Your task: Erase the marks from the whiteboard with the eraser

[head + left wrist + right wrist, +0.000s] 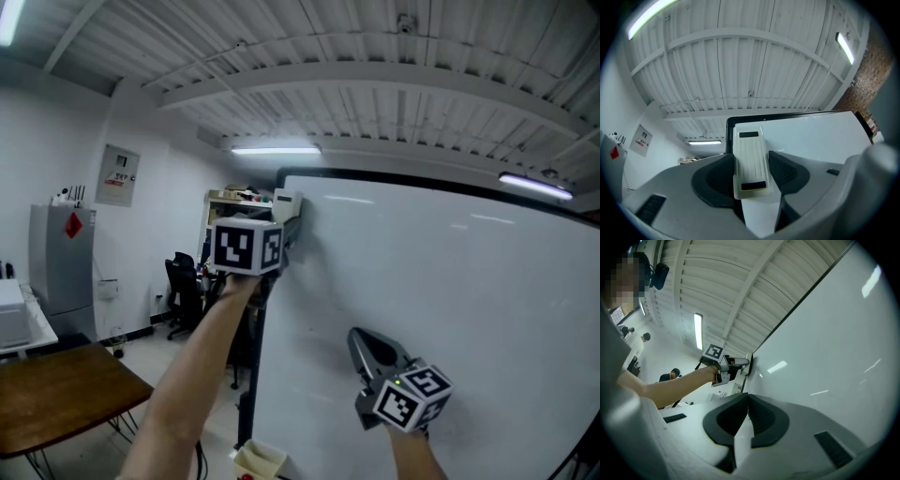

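The left gripper (289,223) is held high on an outstretched forearm (192,384), its jaws clamped on the white eraser (750,154). The eraser is pressed against the top left corner of the whiteboard (450,300), just inside the black frame. The right gripper (748,404) is held lower and nearer, close to the board's surface, with its jaws shut together and nothing between them. To the left, a wooden table (47,394) is seen near, and a grey cabinet (61,272) and a black office chair (183,291) farther off.
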Available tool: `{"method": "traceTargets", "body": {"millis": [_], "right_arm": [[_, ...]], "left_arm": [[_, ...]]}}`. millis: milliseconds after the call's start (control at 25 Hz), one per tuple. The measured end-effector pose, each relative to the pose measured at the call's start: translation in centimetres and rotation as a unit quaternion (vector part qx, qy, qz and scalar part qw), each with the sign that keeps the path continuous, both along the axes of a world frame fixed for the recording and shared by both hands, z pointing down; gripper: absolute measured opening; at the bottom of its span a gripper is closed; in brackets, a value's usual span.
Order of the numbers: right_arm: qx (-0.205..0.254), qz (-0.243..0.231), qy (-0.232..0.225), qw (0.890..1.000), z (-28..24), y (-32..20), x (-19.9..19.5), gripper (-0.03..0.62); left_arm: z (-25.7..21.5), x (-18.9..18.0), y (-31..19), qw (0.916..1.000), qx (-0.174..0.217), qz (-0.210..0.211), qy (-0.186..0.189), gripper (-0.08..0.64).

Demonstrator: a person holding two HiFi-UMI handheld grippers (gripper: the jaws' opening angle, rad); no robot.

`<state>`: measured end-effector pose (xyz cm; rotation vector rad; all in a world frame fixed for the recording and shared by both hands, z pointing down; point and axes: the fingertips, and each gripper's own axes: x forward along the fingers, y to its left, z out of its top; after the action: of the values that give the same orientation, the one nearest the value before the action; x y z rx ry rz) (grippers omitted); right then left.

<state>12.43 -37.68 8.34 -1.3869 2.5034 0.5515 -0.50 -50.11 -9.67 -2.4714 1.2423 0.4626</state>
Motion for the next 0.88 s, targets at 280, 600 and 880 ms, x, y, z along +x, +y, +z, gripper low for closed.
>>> {"method": "traceTargets", "body": {"millis": [280,600,880], "right_arm": [[-0.002,0.001,-0.015,1.0,0.2,0.5,0.2,0.006],[-0.011,-0.016,-0.028,0.999,3.2,-0.2,-0.8,0.006],[-0.033,-0.034,-0.046,0.998,6.8,-1.9,-2.7,0.006]], "left_arm": [[1.4,-0.8,3.0,0.9998,0.014,0.015,-0.002,0.238],[11.0,-0.5,2.7,0.9989,-0.017,0.0,-0.045,0.239],[19.2,0.2,2.9,0.9962,-0.031,0.007,-0.081,0.239]]}}
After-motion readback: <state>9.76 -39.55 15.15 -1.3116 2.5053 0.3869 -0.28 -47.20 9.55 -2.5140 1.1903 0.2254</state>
